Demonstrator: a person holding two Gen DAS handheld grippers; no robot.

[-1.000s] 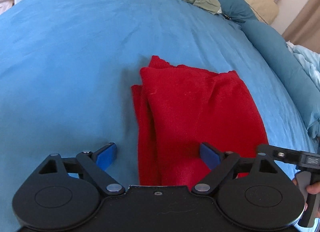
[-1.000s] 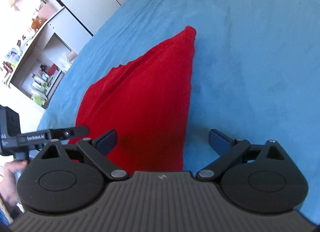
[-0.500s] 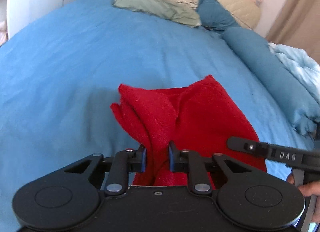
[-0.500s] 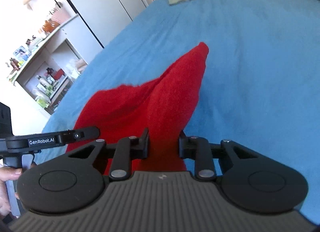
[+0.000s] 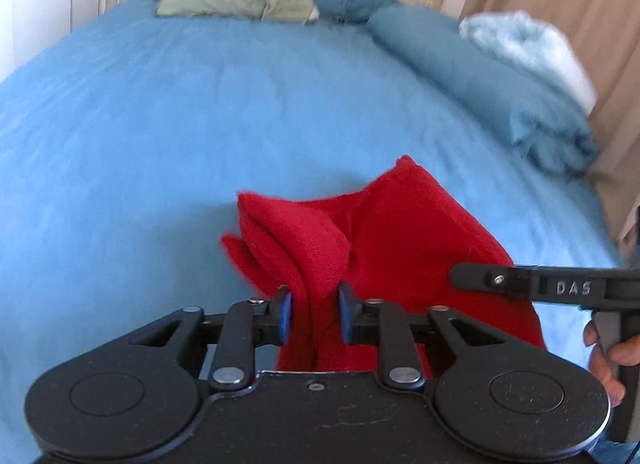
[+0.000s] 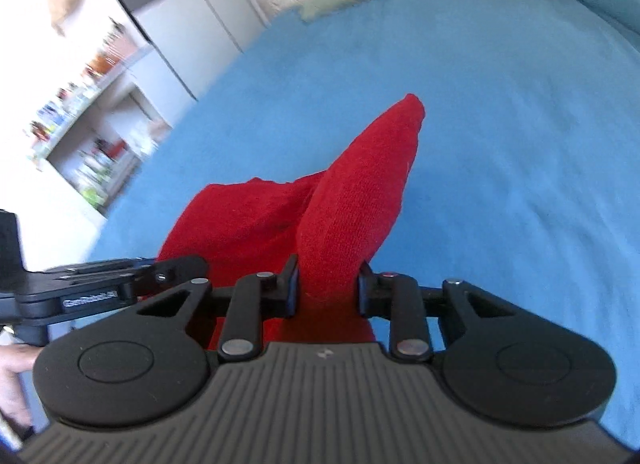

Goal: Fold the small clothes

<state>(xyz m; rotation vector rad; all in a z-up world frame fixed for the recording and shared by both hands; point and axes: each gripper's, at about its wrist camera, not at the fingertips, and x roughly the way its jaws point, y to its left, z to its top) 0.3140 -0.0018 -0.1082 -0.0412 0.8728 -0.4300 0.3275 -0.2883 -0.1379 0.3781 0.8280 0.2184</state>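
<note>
Red garment [image 5: 400, 232]: bunched on the blue bed [image 5: 160, 136], near edge lifted. Left gripper [image 5: 313, 314]: jaws closed on a red fold. Right gripper [image 6: 328, 288]: jaws pinched on another fold. Far end: green cloth [image 5: 224, 4], teal pillows [image 5: 460, 64], pale blanket [image 5: 524, 44]. Left: shelves [image 6: 84, 136], blurred.

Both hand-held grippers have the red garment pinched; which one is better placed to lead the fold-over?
Neither clearly. The left hand-held gripper and the right hand-held gripper each clamp a near corner of the red garment, lifted off the blue bedspread. Probably both should carry it forward together.
</note>
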